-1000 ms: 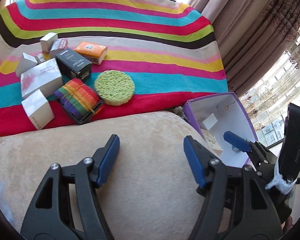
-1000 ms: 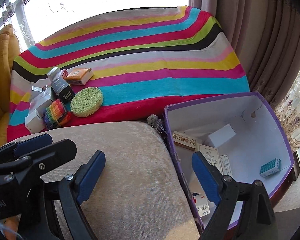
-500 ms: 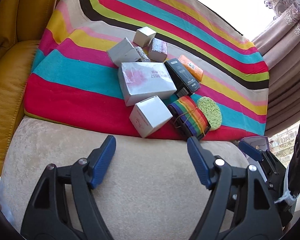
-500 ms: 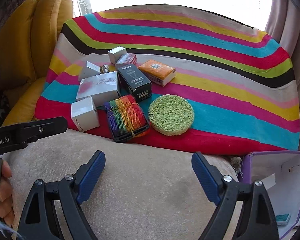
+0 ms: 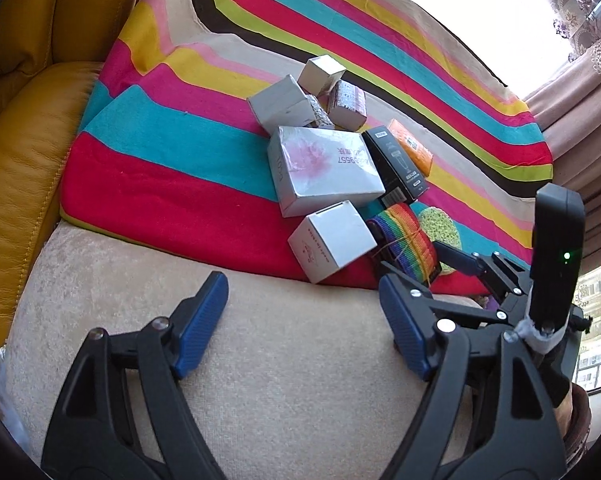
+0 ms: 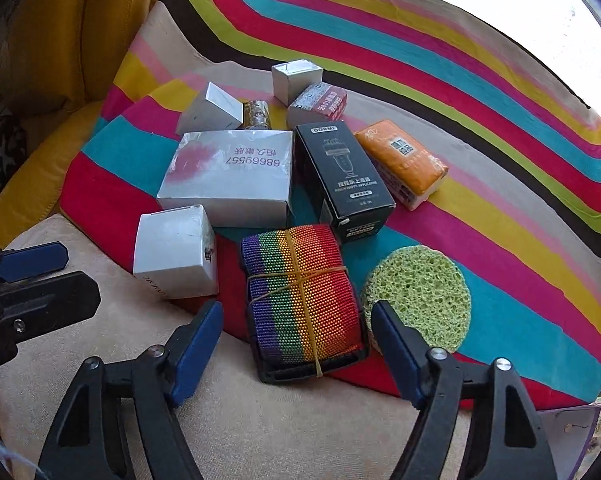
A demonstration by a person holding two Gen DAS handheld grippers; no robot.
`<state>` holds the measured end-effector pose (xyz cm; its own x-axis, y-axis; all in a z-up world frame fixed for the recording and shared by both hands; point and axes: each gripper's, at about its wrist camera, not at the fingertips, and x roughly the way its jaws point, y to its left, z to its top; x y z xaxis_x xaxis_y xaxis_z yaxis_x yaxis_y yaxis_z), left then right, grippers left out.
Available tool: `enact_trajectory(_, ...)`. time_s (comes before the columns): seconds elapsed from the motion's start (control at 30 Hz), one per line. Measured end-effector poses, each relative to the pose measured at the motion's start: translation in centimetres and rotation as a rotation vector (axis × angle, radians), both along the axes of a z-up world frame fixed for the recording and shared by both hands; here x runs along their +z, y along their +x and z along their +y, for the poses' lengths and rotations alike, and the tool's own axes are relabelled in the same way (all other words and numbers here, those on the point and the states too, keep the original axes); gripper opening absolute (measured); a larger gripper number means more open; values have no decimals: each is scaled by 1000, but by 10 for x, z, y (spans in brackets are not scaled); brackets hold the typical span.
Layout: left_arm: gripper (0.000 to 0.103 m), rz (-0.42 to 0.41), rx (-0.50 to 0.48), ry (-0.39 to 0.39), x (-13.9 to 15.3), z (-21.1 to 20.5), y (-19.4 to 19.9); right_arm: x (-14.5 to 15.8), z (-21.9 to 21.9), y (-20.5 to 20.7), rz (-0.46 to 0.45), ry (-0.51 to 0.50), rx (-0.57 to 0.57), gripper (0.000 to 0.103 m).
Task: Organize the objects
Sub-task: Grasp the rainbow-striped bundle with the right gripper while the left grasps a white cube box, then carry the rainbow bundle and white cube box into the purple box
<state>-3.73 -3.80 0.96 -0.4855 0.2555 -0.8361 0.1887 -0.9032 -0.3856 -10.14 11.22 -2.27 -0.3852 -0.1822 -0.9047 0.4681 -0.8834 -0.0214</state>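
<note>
A rainbow strap bundle (image 6: 300,296) tied with a rubber band lies at the striped blanket's near edge. My right gripper (image 6: 296,344) straddles its near end. The jaws are closing and the pads stand just clear of its sides. A round green sponge (image 6: 420,292) lies to its right and a small white box (image 6: 176,252) to its left. Behind them are a large silver box (image 6: 228,172), a black box (image 6: 340,176) and an orange packet (image 6: 404,160). My left gripper (image 5: 304,320) hovers over the beige cushion short of the small white box (image 5: 332,244). Its jaws are opening with nothing between them.
Three small boxes (image 6: 296,76) sit at the back of the pile. A yellow leather armrest (image 5: 24,152) rises at the left. A corner of the purple box (image 6: 568,420) shows at the lower right. Curtains (image 5: 588,64) hang at the right.
Both views swung left from the purple box to the pile on the blanket. My right gripper came down around the rainbow bundle and its jaws narrowed. My left jaws widened a little.
</note>
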Motion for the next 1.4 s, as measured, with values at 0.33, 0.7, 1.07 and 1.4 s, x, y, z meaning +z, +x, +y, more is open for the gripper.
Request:
enact_trajectory(0.33, 84, -30, 42, 23, 2, 15, -13, 11, 20, 20, 127, -26, -99, 62)
enact_trajectory(0.7, 85, -174, 167, -43, -25, 51, -56, 33, 66, 37, 312, -50, -379, 62)
enact_trajectory(1.07, 48, -159, 121, -149, -34, 67, -52, 28, 67, 37, 303, -61, -384, 62)
enact_trajectory(1.4, 48, 32, 22, -248, -4, 94, -31, 30, 81, 45, 302, -56, -442, 62)
